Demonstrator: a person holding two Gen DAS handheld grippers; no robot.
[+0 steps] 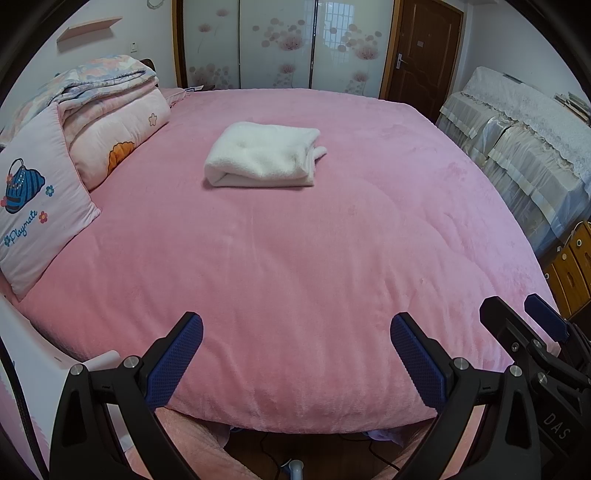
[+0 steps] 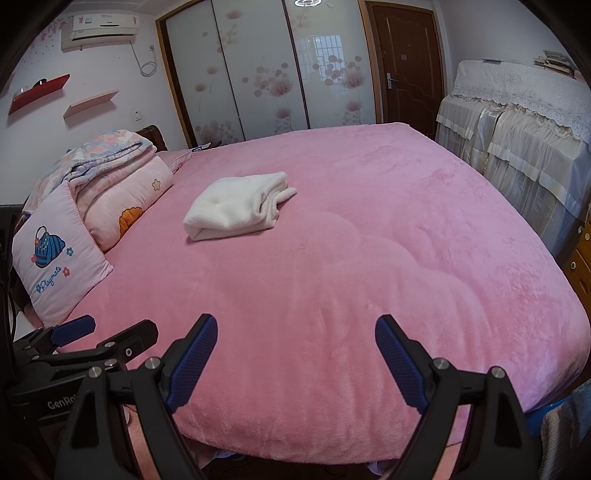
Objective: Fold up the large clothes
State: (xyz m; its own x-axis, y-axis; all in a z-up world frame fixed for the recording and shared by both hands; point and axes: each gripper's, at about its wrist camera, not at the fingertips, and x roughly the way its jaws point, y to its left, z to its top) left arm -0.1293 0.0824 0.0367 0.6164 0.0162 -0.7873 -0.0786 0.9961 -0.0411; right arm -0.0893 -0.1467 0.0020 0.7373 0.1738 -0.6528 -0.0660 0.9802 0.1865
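One white garment (image 1: 263, 154) lies folded into a compact bundle at upper centre on the pink bed (image 1: 295, 258); folding looks finished. Left gripper (image 1: 295, 343) and right gripper (image 2: 295, 343) hang at the bottom, jaws spread, holding nothing.

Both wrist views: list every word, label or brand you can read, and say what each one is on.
"Playmate": stitched in blue script on the pink pillow, under the handbag picture.
"DAS": white letters on the right claw body, in the left wrist view.
"GenRo", cut off by the right claw's own finger: white letters on the left claw body, in the right wrist view.
Air conditioner stickers and door plate: too small to read.
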